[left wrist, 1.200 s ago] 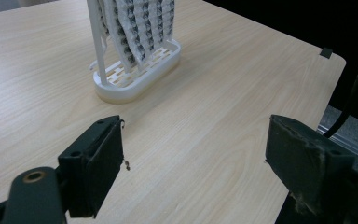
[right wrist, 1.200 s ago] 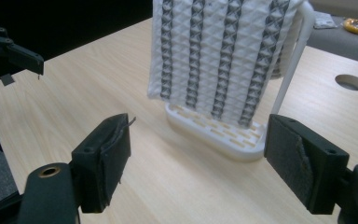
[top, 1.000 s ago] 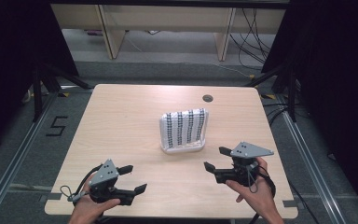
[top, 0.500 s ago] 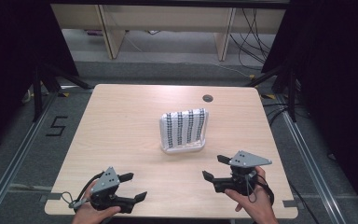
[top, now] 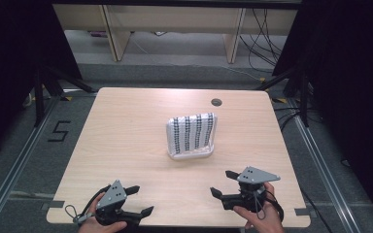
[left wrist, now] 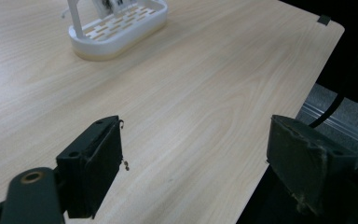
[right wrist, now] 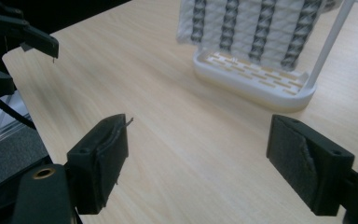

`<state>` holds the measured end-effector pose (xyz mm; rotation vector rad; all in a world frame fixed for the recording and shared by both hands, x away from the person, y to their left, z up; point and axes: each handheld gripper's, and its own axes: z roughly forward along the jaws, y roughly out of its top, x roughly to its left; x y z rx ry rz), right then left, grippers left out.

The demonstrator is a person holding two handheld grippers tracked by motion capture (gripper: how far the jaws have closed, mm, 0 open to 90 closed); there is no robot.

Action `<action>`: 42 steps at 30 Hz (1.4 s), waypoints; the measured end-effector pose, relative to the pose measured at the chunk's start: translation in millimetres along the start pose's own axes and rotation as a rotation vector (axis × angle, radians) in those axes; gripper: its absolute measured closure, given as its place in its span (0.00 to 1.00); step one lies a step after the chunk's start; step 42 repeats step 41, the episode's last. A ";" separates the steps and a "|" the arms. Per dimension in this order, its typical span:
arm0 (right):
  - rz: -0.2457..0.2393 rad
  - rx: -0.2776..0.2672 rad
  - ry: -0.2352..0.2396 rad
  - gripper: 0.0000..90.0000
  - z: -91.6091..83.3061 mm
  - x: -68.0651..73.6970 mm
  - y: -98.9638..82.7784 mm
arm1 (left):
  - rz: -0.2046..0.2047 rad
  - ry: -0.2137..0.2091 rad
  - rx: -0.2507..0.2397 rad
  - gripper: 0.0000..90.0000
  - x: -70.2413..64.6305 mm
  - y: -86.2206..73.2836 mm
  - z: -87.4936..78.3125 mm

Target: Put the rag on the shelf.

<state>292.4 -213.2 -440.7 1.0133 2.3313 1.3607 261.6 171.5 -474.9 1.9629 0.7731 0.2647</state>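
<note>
A white slotted rack [top: 190, 154] stands at the middle of the wooden table [top: 126, 126]. A white cloth with dark stripes [top: 193, 132] hangs over it. My left gripper [top: 143, 199] is held open near the table's front left edge, with nothing between its jaws. My right gripper [top: 221, 183] is held open at the front right, also with nothing in it. The left gripper view has its jaws wide apart [left wrist: 196, 158] and the rack's base [left wrist: 116, 30] far ahead. In the right gripper view [right wrist: 198, 158] the rack [right wrist: 251, 79] and cloth [right wrist: 251, 28] are ahead, and the left gripper [right wrist: 23, 37] is at the top left.
A round cable hole [top: 216, 102] sits near the table's far right edge. Bare tabletop lies between the rack and both grippers. Metal rails [top: 9, 189] run along the floor on both sides, and cables [top: 267, 29] lie beyond the table.
Both grippers have drawn back toward the table's front edge, away from the rack. Both stay open. The rack and cloth have not moved.
</note>
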 end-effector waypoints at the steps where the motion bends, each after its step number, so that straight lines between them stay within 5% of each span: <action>1: -0.009 0.008 0.004 0.19 1.2 -0.2 -1.3 | -0.001 0.008 0.004 0.18 -1.4 -2.0 1.0; 12: -0.035 0.059 0.031 0.18 11.6 7.6 -18.9 | -0.005 0.014 0.042 0.17 -5.4 -18.7 7.5; 15: -0.022 0.074 0.022 0.18 12.8 9.8 -23.3 | 0.034 0.035 0.061 0.17 -4.3 -20.6 10.3; 16: -0.026 0.075 0.027 0.18 14.4 10.2 -25.3 | 0.076 0.044 0.095 0.17 -1.4 -20.4 9.0; 17: -0.034 0.081 0.027 0.18 15.3 10.2 -26.6 | 0.046 0.053 0.073 0.17 -3.4 -21.8 11.0; 18: 0.000 0.104 0.028 0.18 15.2 12.9 -28.5 | 0.060 0.058 0.086 0.17 -1.5 -21.7 10.9; 21: -0.029 0.108 0.028 0.18 18.6 10.6 -31.8 | 0.032 0.049 0.085 0.17 -2.8 -22.1 11.6; 23: -0.032 0.113 0.029 0.18 19.5 9.7 -32.6 | 0.074 0.053 0.107 0.17 -1.5 -22.0 11.2; 31: -0.018 0.115 0.036 0.18 19.6 8.5 -32.8 | 0.033 0.038 0.086 0.17 -6.1 -23.0 14.7; 33: -0.016 0.115 0.033 0.18 19.2 8.5 -32.8 | 0.077 0.047 0.111 0.17 -2.8 -22.2 12.9; 42: -0.020 0.114 0.023 0.18 18.9 6.8 -33.6 | 0.053 0.041 0.098 0.17 -4.0 -22.0 13.9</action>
